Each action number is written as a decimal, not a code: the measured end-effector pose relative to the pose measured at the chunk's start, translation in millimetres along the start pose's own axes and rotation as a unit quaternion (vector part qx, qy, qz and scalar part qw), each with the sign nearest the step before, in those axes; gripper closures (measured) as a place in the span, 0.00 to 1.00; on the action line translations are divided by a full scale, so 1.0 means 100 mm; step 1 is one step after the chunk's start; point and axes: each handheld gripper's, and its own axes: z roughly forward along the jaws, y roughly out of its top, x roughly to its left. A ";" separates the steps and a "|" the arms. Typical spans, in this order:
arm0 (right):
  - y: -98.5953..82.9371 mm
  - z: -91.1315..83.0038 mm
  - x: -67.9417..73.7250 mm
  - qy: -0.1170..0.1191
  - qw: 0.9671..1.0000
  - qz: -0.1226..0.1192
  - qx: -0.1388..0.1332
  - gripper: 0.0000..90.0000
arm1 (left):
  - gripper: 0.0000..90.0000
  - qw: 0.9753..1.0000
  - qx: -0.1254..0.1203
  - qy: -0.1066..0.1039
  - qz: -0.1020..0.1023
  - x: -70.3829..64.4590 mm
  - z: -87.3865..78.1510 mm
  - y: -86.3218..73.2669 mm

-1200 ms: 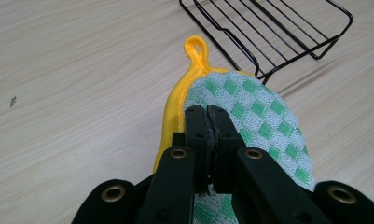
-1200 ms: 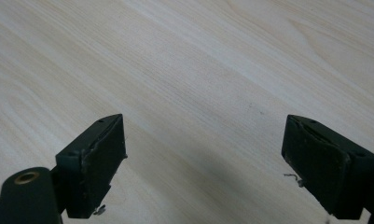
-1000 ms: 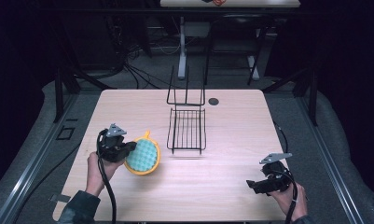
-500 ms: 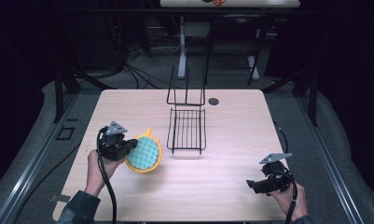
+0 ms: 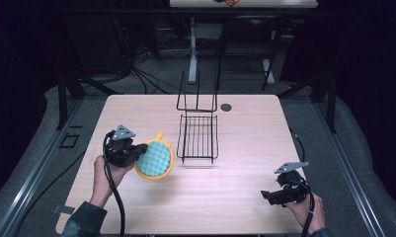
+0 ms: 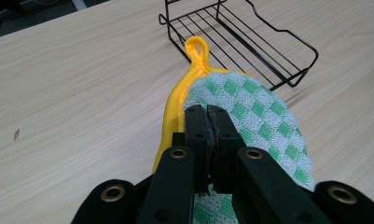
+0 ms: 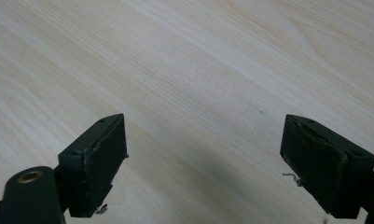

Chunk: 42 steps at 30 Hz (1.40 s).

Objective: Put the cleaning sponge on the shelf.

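The left gripper (image 5: 142, 150) sits over the left half of the wooden table (image 5: 245, 197), held in the person's left hand (image 5: 105, 173), and its jaws are pressed together on the near edge of a round potholder (image 5: 156, 159). In the left gripper view the two black jaws meet with only the cloth between them, pinching the potholder (image 6: 250, 112) at its rim.

The potholder is a flat disc with a yellow border and a green-and-white checked face. It is held tilted on edge, off the table, with the checked face turned to the right of the jaws and the yellow back to their left. Its long axis runs straight away from the jaws: the yellow hanging loop (image 6: 197, 46) is at the far end, directly ahead of the fingertips, pointing toward the near corner of a black wire rack (image 6: 250, 42). Loop and rack are close but apart.

In the high view the wire rack (image 5: 198, 138) lies just beyond and to the right of the left gripper, with its tall back frame standing at the far side.

The right gripper (image 5: 270, 195) is well apart from all this, low over the table's near right part in the person's right hand (image 5: 304, 207). Its jaws are spread wide, with bare wood (image 7: 198, 84) between them
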 end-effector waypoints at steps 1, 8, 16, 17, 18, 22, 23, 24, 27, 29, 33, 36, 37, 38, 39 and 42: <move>0.00 0.00 0.00 0.000 1.000 0.000 0.000 0.16 | 0.98 1.000 -0.002 0.001 0.000 0.00 0.00 0.00; 0.00 0.00 0.00 0.000 1.000 0.001 0.000 0.16 | 0.98 1.000 -0.005 -0.004 0.000 -0.01 0.00 0.03; 0.00 0.00 -0.01 -0.002 1.000 0.000 0.001 0.16 | 0.98 1.000 -0.012 -0.008 0.003 -0.03 0.02 0.10; 0.00 0.00 0.00 -0.001 1.000 0.001 0.001 0.16 | 0.98 1.000 -0.014 -0.009 0.003 -0.04 0.02 0.11; 0.00 0.00 -0.01 0.000 1.000 0.001 0.002 0.16 | 0.98 1.000 -0.012 -0.009 0.004 -0.04 0.02 0.12; 0.00 0.00 -0.01 -0.003 1.000 -0.002 0.001 0.16 | 0.98 1.000 -0.016 -0.012 0.006 -0.06 0.04 0.16; 0.00 0.00 -0.01 -0.003 1.000 -0.001 0.001 0.16 | 0.98 1.000 -0.015 -0.013 0.007 -0.07 0.05 0.18; 0.00 0.00 0.00 -0.002 1.000 0.001 0.001 0.16 | 0.98 1.000 -0.017 -0.013 0.008 -0.07 0.06 0.18; 0.00 0.00 0.00 -0.001 1.000 0.001 0.001 0.16 | 0.98 1.000 -0.016 -0.016 0.011 -0.08 0.08 0.21; 0.00 0.00 0.00 0.000 1.000 0.001 0.003 0.16 | 0.98 1.000 -0.018 -0.017 0.011 -0.09 0.10 0.22; 0.00 0.00 -0.01 -0.003 1.000 -0.002 0.002 0.16 | 0.98 1.000 -0.019 -0.018 0.013 -0.11 0.13 0.26; -0.01 0.00 -0.01 -0.002 1.000 0.000 0.002 0.16 | 0.98 0.999 -0.021 -0.022 0.014 -0.13 0.15 0.29; -0.01 0.00 -0.01 -0.002 1.000 0.000 0.002 0.16 | 0.98 0.999 -0.019 -0.023 0.014 -0.13 0.15 0.30; 0.00 0.00 -0.01 -0.003 1.000 -0.003 0.003 0.16 | 0.98 0.999 -0.021 -0.025 0.015 -0.13 0.16 0.31; 0.00 0.00 -0.01 -0.003 1.000 -0.003 0.004 0.16 | 0.98 0.999 -0.023 -0.024 0.014 -0.14 0.17 0.31; -0.01 0.00 -0.01 -0.002 1.000 0.000 0.002 0.16 | 0.98 0.999 -0.023 -0.027 0.016 -0.15 0.19 0.34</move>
